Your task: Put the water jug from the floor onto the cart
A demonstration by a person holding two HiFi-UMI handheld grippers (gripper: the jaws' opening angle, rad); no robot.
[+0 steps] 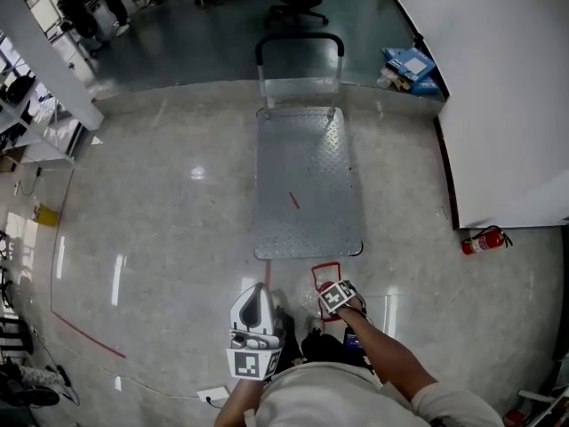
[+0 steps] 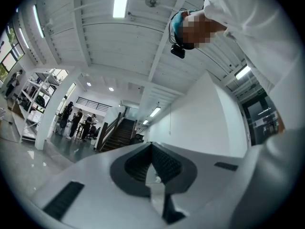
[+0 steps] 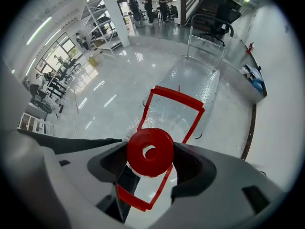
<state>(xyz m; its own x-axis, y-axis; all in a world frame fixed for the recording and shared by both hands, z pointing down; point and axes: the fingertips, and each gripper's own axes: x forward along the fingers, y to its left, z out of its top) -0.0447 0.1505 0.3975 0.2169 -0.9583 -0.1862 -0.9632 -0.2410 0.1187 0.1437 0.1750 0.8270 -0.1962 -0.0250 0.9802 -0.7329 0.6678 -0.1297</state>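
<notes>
Cart (image 1: 307, 181): mid-floor; steel tread deck running lengthwise away from the person; black-topped handle at the far end; a short red mark on the deck
Jug (image 1: 325, 266): only its red handle shows, just before the cart's near edge
Right gripper (image 1: 332, 302): over that red handle; marker cube facing up; the person's bare forearm behind it
Left gripper (image 1: 254, 308): just left of the right one, close to the person's body, tip turned up toward the camera
Extinguisher (image 1: 483, 241): lying on the floor by the white wall (image 1: 511, 96), right of the cart
Beyond the cart: chair (image 1: 300, 7); blue boxes (image 1: 411, 65) by the wall; people (image 1: 82, 7) far left
</notes>
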